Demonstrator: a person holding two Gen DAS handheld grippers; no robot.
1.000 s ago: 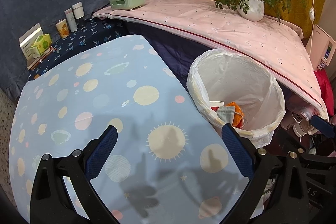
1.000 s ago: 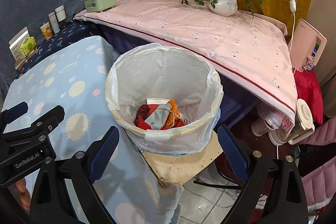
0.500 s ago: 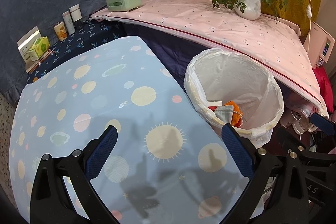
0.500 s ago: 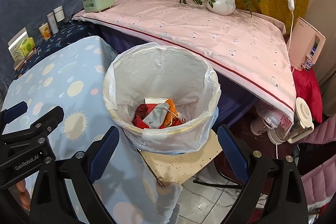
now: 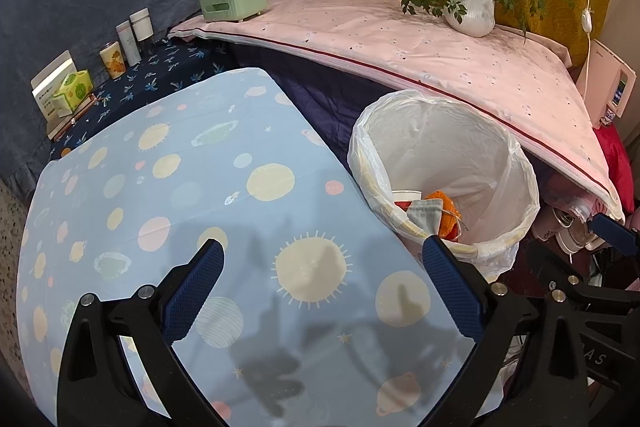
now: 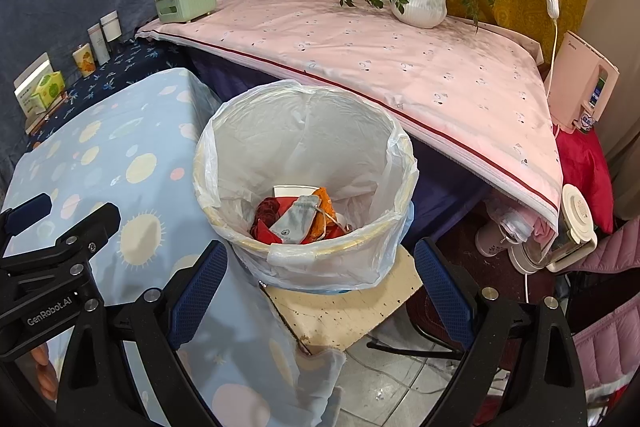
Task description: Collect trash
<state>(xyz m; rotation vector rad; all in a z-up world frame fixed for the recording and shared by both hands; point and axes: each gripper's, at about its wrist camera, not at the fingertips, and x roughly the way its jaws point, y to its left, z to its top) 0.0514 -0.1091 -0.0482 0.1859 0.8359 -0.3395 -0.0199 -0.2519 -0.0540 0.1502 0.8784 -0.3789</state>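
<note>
Bin (image 6: pixel 304 267) nearer right hand-held gripper (image 6: pixel 320 291)

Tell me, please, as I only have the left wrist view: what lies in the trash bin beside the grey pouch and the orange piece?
Observer: Some red wrappers lie under and left of the grey pouch.
Operator: What does the bin stand on?
Observer: The trash bin stands on a beige board above the tiled floor.
Operator: Are the right tongs free?
Observer: The right tongs are open and empty, just before the bin.
</note>
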